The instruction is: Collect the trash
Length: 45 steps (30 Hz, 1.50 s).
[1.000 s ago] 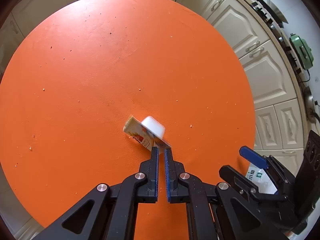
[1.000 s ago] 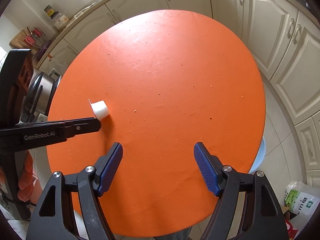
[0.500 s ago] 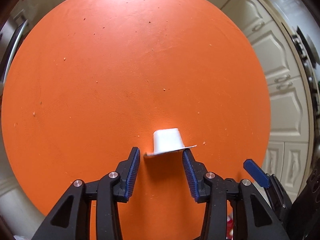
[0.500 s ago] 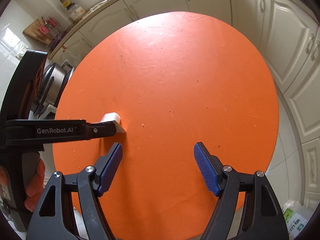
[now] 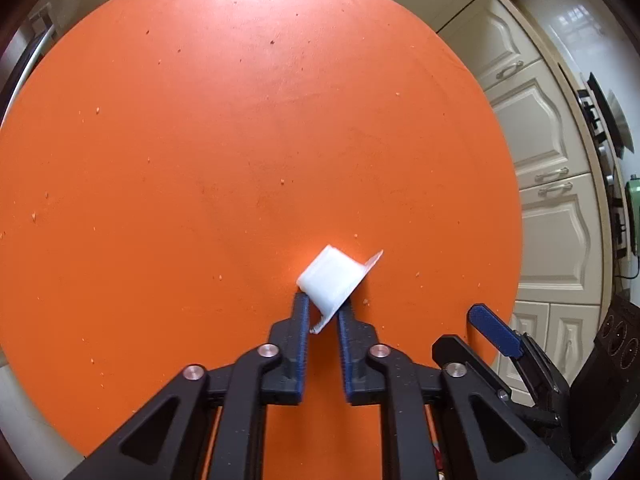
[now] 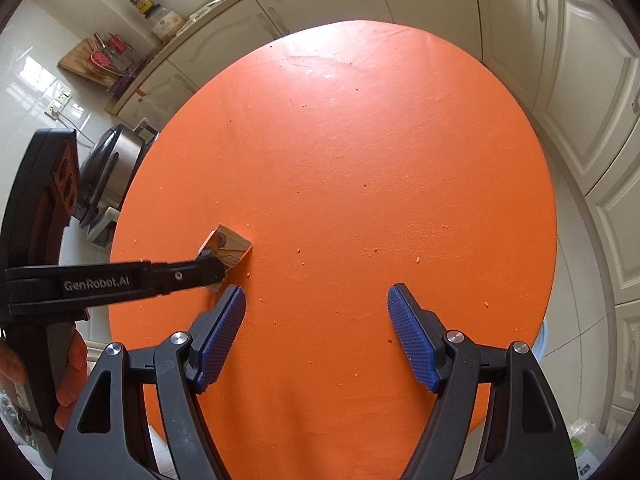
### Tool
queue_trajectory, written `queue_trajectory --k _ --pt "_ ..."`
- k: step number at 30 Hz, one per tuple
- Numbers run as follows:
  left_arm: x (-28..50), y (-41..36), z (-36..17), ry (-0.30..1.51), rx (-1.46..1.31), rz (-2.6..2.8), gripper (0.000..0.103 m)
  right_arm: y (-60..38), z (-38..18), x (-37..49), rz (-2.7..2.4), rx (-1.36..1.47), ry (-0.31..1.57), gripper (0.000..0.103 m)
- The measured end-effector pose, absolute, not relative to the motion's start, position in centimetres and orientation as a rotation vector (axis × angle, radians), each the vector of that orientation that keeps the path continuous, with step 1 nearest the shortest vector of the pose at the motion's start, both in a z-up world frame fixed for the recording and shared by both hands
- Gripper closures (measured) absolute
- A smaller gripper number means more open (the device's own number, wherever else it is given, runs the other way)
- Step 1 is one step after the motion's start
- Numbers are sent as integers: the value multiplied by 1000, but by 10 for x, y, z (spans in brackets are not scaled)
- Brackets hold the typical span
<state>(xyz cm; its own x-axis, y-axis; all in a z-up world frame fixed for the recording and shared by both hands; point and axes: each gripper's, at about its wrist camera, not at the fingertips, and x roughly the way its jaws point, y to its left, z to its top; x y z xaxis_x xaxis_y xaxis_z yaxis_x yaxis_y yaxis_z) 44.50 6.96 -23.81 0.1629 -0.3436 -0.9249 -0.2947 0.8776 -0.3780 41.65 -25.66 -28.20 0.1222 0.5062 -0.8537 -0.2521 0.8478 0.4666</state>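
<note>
- The left gripper (image 5: 323, 310) has its fingers (image 5: 299, 320) drawn narrow onto the small white cup (image 5: 334, 278), pinching it at the rim end; contact shows on both sides.
- The cup lies tilted on its side. Its long axis runs from the fingertips away and toward the left, closed base farthest from the gripper, with a peeled foil lid flap (image 5: 372, 261) projecting to the right.
- In the right wrist view the same cup (image 6: 226, 245) shows its printed face, near the left edge of the round orange bench (image 6: 360, 160), just beyond the left gripper's tips.
- Whether the cup touches the bench surface or is already raised cannot be told.
- The right gripper (image 6: 316, 320) hangs over the near edge of the bench with its fingers (image 6: 222, 332) spread wide and holding nothing.
- Judgement: the left gripper is the one engaged; the right stands beside it, near but apart from the cup.
- Judgement: the grip sits at the rim end, so the cup may pivot when carried.
- Small crumbs (image 6: 418, 259) are scattered across the bench.
</note>
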Motion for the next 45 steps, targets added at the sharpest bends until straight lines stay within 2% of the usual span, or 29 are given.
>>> queue_trajectory --k 6,16,25,30,38,41,43,45 --pt "436 58 -225 1393 -477 -100 103 -267 -278 408 523 246 1337 28" --pt "421 6 -175 1293 -379 -278 103 -308 -252 378 380 315 1280 28" --pt "433 -27 -186 1343 -357 -393 103 -346 -249 353 267 386 1277 28" --pt "468 -77 -192 1363 -341 -486 103 -374 -249 339 200 423 1268 28" --pt "474 -174 -187 1340 -178 -639 103 -439 -250 306 49 517 1244 28" --pt "481 -210 -196 1356 -75 -649 96 -464 -252 290 -16 549 1240 28" --pt "485 -225 -206 1364 -52 -629 74 -477 -254 282 -48 565 1240 28" --pt "489 -237 -217 1389 -39 -622 64 -487 -258 275 -76 581 1247 28"
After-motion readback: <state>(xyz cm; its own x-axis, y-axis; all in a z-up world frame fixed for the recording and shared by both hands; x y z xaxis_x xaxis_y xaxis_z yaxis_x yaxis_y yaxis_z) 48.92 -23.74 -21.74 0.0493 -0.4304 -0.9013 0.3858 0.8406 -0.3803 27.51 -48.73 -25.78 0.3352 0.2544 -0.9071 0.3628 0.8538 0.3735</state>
